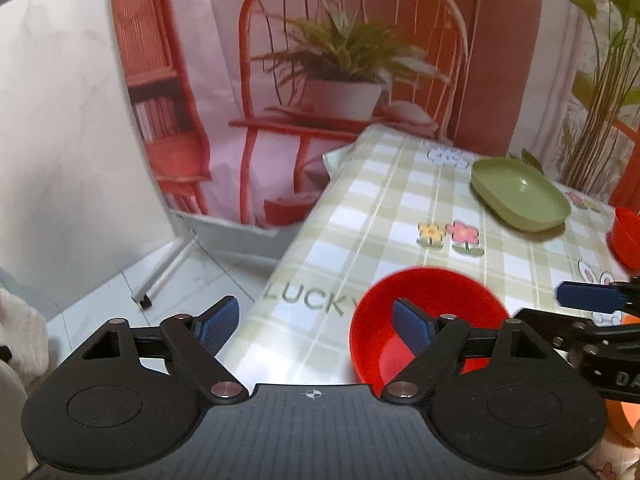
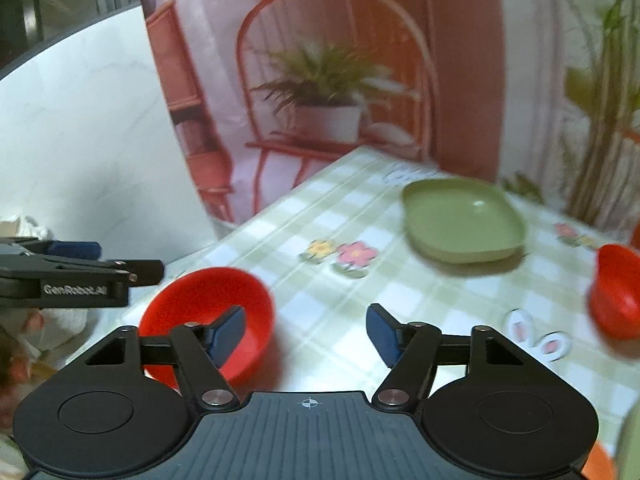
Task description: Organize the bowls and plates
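A red bowl (image 1: pixel 432 300) stands near the table's left front edge; it also shows in the right wrist view (image 2: pixel 208 292). A green plate (image 1: pixel 520 194) lies farther back, and it shows in the right wrist view (image 2: pixel 460 220) too. A second red bowl (image 1: pixel 626 236) sits at the right (image 2: pixel 618 288). My left gripper (image 1: pixel 316 326) is open and empty, its right finger over the near bowl. My right gripper (image 2: pixel 306 330) is open and empty, its left finger over the same bowl.
A checked tablecloth (image 1: pixel 360 208) covers the table, whose left edge drops to a tiled floor (image 1: pixel 120 300). An orange object (image 2: pixel 600 464) sits at the near right corner. A printed backdrop with a chair and plant hangs behind.
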The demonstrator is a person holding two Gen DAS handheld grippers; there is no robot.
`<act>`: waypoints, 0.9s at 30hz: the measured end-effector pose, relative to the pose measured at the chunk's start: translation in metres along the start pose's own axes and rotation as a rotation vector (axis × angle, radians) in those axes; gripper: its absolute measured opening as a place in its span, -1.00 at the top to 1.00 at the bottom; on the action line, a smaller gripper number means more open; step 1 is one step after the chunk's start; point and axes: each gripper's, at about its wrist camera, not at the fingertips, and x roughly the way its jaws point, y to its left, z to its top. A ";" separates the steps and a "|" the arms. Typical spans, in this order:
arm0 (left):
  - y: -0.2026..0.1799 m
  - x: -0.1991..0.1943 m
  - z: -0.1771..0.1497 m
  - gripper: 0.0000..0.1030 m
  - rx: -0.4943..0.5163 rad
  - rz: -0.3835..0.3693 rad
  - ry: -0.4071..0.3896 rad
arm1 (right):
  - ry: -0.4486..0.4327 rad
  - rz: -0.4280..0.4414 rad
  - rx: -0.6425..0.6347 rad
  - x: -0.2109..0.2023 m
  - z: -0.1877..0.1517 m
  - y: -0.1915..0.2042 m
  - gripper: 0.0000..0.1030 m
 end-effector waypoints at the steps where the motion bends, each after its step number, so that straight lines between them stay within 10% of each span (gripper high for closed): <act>1: 0.000 0.003 -0.003 -0.61 -0.005 -0.002 0.010 | 0.009 0.009 0.007 0.005 0.000 0.002 -0.10; 27: -0.010 0.014 -0.029 0.52 -0.071 -0.041 0.104 | 0.073 0.082 0.092 0.022 -0.023 0.013 0.75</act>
